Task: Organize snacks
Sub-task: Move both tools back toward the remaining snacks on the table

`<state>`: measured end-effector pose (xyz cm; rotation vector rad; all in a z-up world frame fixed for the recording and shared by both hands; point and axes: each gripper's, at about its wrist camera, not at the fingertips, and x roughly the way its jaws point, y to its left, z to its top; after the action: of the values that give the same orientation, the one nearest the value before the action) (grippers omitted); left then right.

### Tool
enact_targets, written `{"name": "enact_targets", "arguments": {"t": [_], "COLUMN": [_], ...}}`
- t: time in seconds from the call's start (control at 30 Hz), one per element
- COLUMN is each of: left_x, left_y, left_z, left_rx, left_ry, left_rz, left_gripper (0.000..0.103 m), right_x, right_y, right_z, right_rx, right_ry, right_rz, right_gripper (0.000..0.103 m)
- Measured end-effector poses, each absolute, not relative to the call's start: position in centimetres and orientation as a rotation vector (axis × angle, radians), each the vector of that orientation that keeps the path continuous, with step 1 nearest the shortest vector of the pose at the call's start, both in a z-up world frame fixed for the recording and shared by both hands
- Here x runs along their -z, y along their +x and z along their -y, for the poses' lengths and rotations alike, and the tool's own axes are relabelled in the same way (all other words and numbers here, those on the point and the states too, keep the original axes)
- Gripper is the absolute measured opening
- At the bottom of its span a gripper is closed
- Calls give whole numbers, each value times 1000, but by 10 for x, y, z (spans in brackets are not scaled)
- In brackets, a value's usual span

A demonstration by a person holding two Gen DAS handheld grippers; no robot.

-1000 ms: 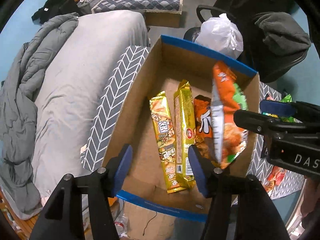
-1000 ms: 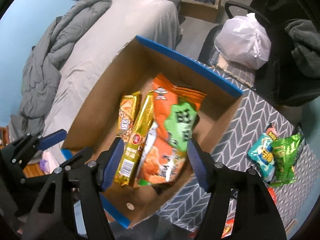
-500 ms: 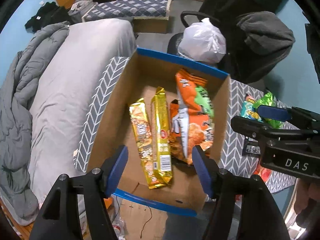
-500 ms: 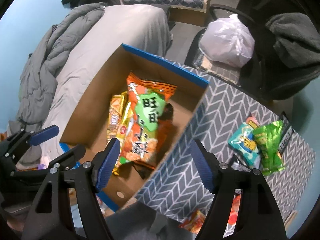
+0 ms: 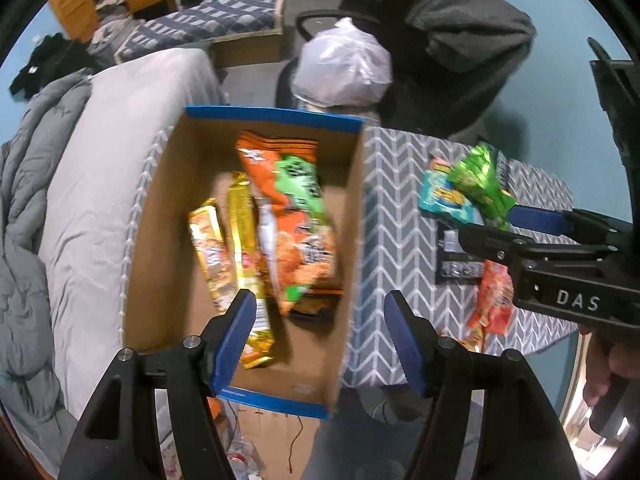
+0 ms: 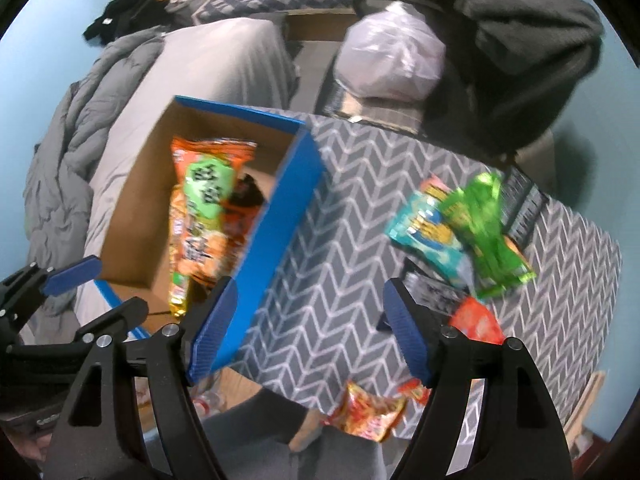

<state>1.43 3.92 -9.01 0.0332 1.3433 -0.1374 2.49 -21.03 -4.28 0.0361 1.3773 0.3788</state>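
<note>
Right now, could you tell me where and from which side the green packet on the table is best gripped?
Grip the green packet across its narrow middle, coming from above. It lies long and slightly crumpled on top of the teal packet, so its raised body is free, while its ends look flat and thin.

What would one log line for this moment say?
left gripper: open, empty | right gripper: opening, empty | blue-rimmed cardboard box: orange-and-green snack bag, two gold packs | chevron-cloth table: green and teal packets remain

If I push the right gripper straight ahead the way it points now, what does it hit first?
Most likely the bare chevron-patterned tabletop, just right of the cardboard box. The right gripper, jaws opening and empty, points steeply down there. The snack packets lie further right, though depth is uncertain.
</note>
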Motion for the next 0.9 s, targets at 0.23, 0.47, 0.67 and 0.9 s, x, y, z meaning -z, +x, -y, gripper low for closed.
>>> {"name": "enact_targets", "arguments": {"t": [0.23, 0.47, 0.67, 0.9], "left_x": [95, 102, 113, 129], "left_y": [12, 12, 14, 14], "left_z": [1, 33, 57, 78], "left_rx": [218, 270, 297, 319], "left_ry": [61, 108, 158, 199], "left_rz": [-1376, -1397, -1421, -1441], "left_gripper": [68, 69, 71, 74], "right_x": [53, 68, 85, 112], "right_y": [10, -5, -16, -24], "right_z": [258, 306, 336, 359], "right_rx": [-295, -206, -151, -112], "right_ry": [87, 141, 178, 202], "right_rz": [-1406, -1442, -1479, -1518], "right_gripper": [76, 76, 76, 76]}}
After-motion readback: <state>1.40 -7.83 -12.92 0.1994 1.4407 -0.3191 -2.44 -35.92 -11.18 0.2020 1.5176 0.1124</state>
